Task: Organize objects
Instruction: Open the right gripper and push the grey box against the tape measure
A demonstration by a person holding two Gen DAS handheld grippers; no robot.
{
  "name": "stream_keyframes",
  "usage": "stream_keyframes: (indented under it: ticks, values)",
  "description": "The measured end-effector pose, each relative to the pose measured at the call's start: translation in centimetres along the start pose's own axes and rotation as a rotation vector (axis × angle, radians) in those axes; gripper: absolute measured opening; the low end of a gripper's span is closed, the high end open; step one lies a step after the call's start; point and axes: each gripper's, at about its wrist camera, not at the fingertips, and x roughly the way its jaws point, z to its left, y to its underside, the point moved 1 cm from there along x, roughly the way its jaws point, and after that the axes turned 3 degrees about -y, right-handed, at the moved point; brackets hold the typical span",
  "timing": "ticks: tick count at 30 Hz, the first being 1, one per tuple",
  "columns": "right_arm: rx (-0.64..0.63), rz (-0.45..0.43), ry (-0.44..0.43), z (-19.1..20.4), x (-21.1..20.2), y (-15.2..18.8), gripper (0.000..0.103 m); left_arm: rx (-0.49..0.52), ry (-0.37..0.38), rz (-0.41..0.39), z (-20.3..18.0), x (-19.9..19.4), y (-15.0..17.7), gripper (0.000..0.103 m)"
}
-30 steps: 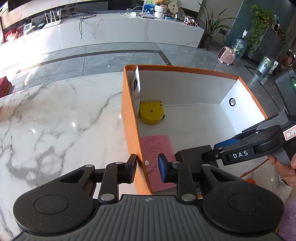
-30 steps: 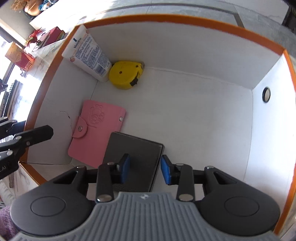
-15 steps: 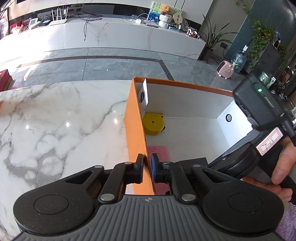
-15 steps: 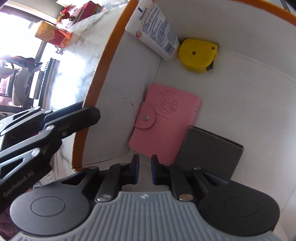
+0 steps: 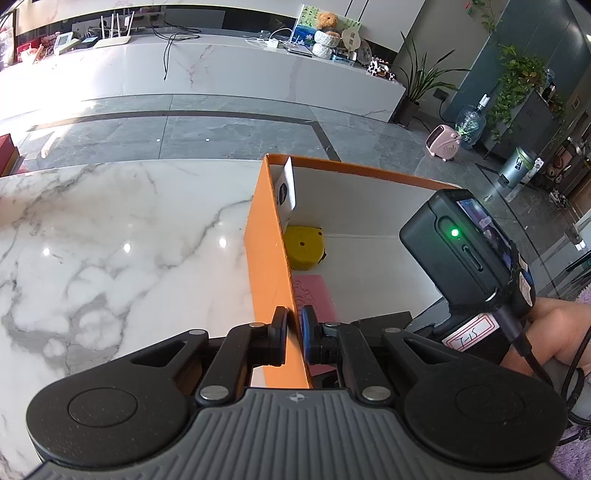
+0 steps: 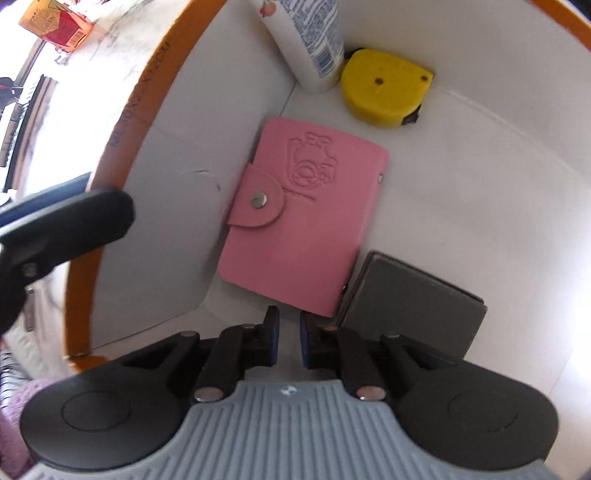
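Observation:
An orange box [image 5: 271,258] with a white inside stands on the marble table [image 5: 110,240]. My left gripper [image 5: 293,334] is shut on the box's left wall near its front corner. Inside lie a pink card wallet [image 6: 303,218], a yellow tape measure [image 6: 384,88], a white tube [image 6: 306,40] leaning in the far corner, and a dark grey flat case [image 6: 410,302]. My right gripper [image 6: 288,341] is nearly shut and empty, just above the wallet's near edge. The wallet [image 5: 314,291] and tape measure [image 5: 304,247] also show in the left wrist view.
The right gripper's camera body [image 5: 465,254] hangs over the box's right half. A red and yellow carton [image 6: 55,22] lies on the table beyond the box. The table's far edge meets grey floor [image 5: 221,129].
My left gripper closed onto the box's left wall. My right gripper narrowed from open to nearly shut and swung left from the grey case toward the pink wallet.

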Motion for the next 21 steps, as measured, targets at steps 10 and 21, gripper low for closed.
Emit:
stream_keyframes:
  ticks: [10,21]
  values:
    - [0.044,-0.104,-0.065,-0.5,-0.9,0.2,0.007,0.000,0.004,-0.003,0.1,0.0,0.1,0.010]
    - [-0.015,-0.161,-0.142,-0.4,-4.5,1.6,0.029,-0.025,0.016,-0.005,0.3,0.0,0.1,0.010]
